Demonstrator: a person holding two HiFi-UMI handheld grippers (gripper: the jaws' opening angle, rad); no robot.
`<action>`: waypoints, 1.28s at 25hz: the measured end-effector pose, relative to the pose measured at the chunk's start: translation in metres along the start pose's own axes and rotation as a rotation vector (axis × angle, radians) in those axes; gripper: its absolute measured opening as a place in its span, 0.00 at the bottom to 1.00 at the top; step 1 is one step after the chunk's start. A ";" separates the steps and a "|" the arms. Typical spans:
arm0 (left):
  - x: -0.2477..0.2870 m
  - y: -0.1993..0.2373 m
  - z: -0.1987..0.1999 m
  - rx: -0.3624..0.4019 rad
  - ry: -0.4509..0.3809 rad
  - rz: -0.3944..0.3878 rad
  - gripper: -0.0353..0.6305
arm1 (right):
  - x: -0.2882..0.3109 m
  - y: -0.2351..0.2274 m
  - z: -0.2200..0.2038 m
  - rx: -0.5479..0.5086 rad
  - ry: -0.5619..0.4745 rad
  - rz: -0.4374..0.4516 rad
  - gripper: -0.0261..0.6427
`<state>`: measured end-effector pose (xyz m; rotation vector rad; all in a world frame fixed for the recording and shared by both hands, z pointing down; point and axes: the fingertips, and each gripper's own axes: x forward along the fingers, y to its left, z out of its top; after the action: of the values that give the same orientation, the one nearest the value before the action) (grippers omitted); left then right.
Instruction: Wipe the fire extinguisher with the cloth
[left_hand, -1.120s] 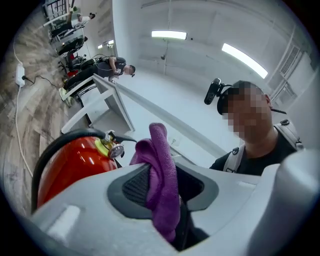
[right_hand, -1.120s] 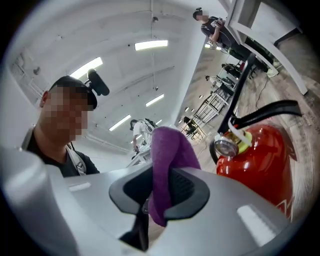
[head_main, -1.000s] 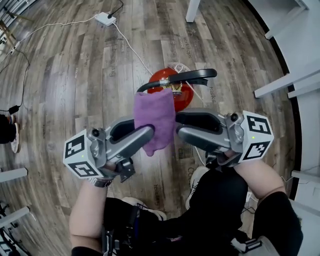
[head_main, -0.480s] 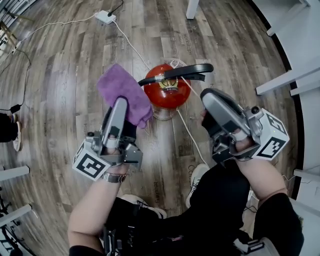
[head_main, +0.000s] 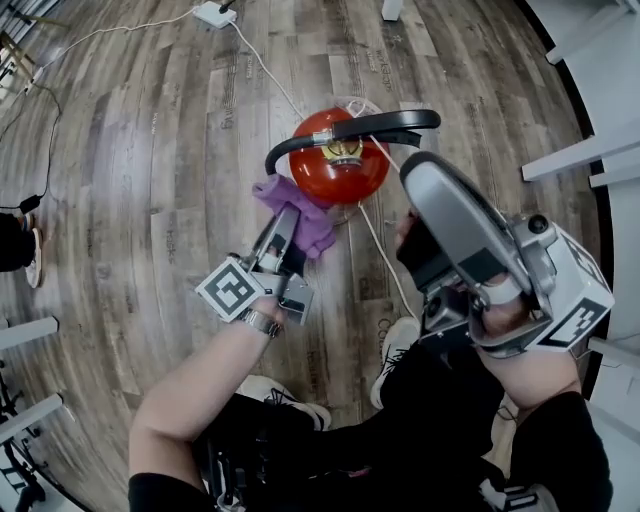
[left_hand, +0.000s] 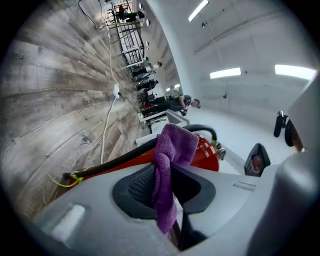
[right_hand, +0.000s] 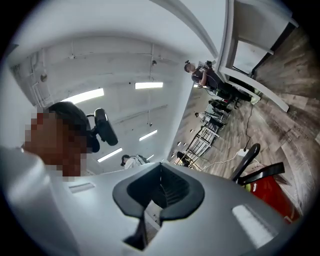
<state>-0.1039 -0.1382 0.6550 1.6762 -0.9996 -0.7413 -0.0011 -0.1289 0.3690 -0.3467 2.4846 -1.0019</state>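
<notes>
Left gripper (head_main: 283, 222) is clamping the purple cloth (head_main: 318, 232) between narrow jaws, bunch poking out past the tips; right gripper (head_main: 420, 175) is sitting shut on nothing, up near the head camera and well apart from the work. Fire extinguisher (head_main: 340, 175) is standing upright on the wood floor (head_main: 150, 150), long axis vertical, so it is showing top-on; it is lying just ahead and right of the left tips, cloth at its near-left flank, contact not confirmable. Left hand is nearer; my read is the wipe should be running along the red wall. Black handle (head_main: 360, 128) is overhanging the top; hose (left_hand: 115, 162) is crossing the flank; white cable (head_main: 262, 72) is trailing past the base.
</notes>
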 end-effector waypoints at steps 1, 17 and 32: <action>-0.001 0.023 -0.008 0.027 0.038 0.051 0.16 | -0.001 -0.001 -0.006 -0.021 0.013 0.003 0.04; -0.012 0.196 -0.067 0.032 0.305 0.315 0.15 | -0.023 -0.047 -0.021 -0.114 0.068 -0.048 0.04; 0.015 -0.070 0.102 0.466 0.572 -0.331 0.16 | -0.017 -0.063 -0.015 -0.333 0.111 -0.096 0.04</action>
<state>-0.1641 -0.1863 0.5567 2.3186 -0.5088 -0.1959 0.0107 -0.1581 0.4276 -0.5305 2.7612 -0.6548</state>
